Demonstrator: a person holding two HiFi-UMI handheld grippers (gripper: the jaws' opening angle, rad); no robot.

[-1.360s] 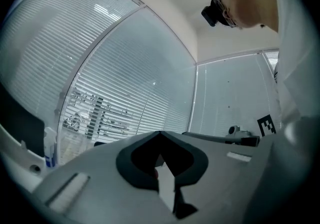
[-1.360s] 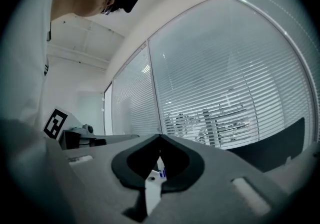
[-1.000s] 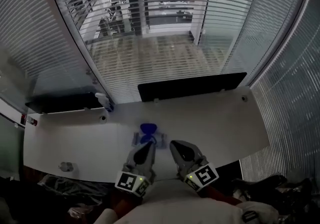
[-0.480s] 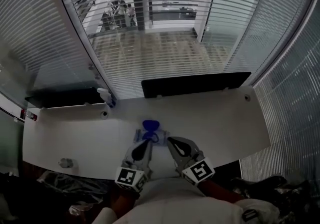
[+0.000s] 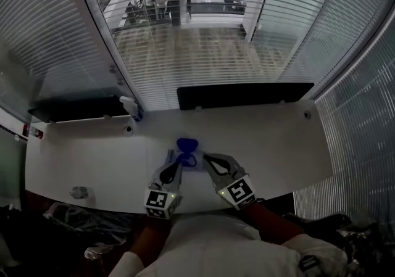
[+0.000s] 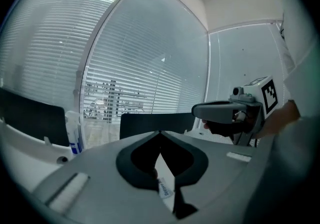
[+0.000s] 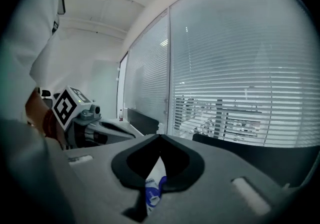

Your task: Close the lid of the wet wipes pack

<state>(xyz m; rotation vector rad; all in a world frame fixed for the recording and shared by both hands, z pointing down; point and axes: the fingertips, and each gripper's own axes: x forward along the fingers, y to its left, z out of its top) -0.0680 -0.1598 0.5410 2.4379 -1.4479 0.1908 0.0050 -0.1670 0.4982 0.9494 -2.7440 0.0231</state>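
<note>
The wet wipes pack (image 5: 187,160) lies on the white table (image 5: 278,140) in the head view, its blue lid (image 5: 187,144) standing open at the far end. My left gripper (image 5: 174,160) is at the pack's left edge, my right gripper (image 5: 207,158) at its right edge; whether they touch it I cannot tell. Both are shut with nothing held. In the left gripper view the jaws (image 6: 160,132) meet, and the pack's white label (image 6: 164,184) shows below them. The right gripper view shows the shut jaws (image 7: 160,137) with the blue-and-white pack (image 7: 152,188) beneath.
Two black panels (image 5: 244,94) (image 5: 77,123) stand along the table's far edge before the blinds. A white bottle with blue print (image 5: 129,108) stands at the back left. A small object (image 5: 78,192) sits near the front left edge.
Both grippers have moved forward and down from the table's near edge, so that their tips now flank the pack. Their jaws have stayed shut.
</note>
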